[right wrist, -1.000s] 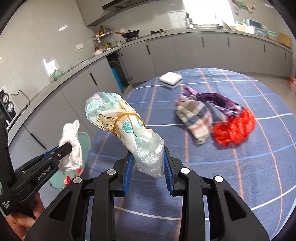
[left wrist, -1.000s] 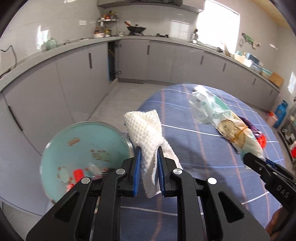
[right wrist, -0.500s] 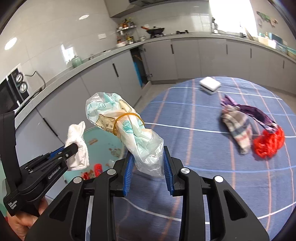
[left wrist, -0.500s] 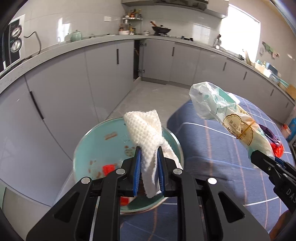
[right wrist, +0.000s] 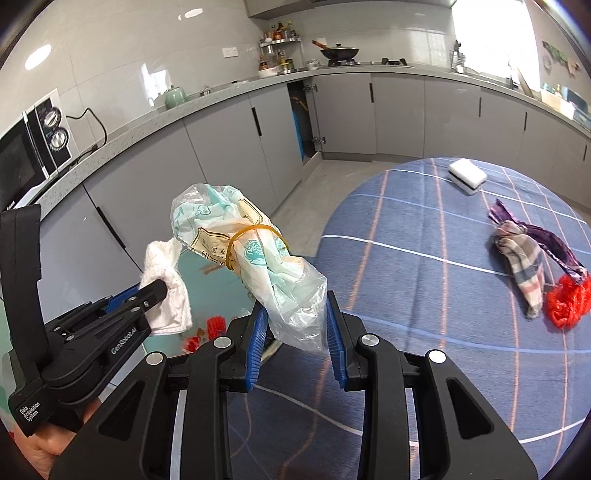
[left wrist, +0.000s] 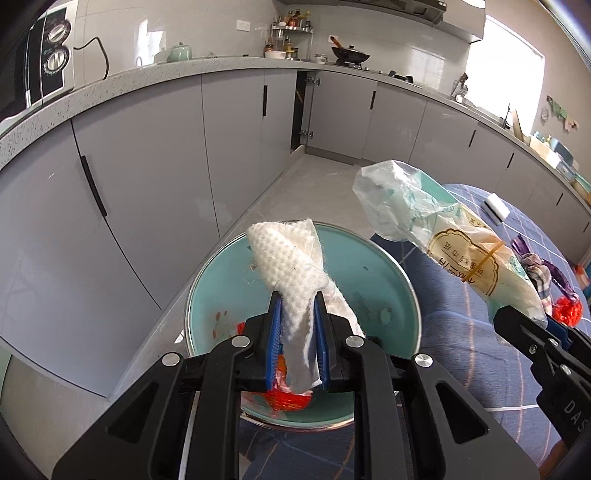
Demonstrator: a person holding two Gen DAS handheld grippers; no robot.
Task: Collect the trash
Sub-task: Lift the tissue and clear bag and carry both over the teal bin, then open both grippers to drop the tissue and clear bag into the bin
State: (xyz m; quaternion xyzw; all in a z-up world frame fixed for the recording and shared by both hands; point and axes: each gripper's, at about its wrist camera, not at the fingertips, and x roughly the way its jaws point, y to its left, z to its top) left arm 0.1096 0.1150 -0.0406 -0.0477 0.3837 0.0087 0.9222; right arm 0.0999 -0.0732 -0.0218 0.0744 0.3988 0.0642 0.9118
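Swinging off the blue checked worktop (right wrist: pixel 424 266), both hands have carried their loads to the teal bin (left wrist: pixel 369 273), now directly below. The right gripper (right wrist: pixel 297 332) clenches the banded plastic wrapper (right wrist: pixel 255 258); the left gripper (left wrist: pixel 297 345) clenches the white paper towel (left wrist: pixel 291 269) above the bin, so dropping looks next.

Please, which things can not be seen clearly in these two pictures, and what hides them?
- Bin contents, left wrist view: partly hidden by the left gripper and white cloth.
- Bin, right wrist view: mostly behind the plastic bag.
- Bag print: too small.
- Spice jars: too small.
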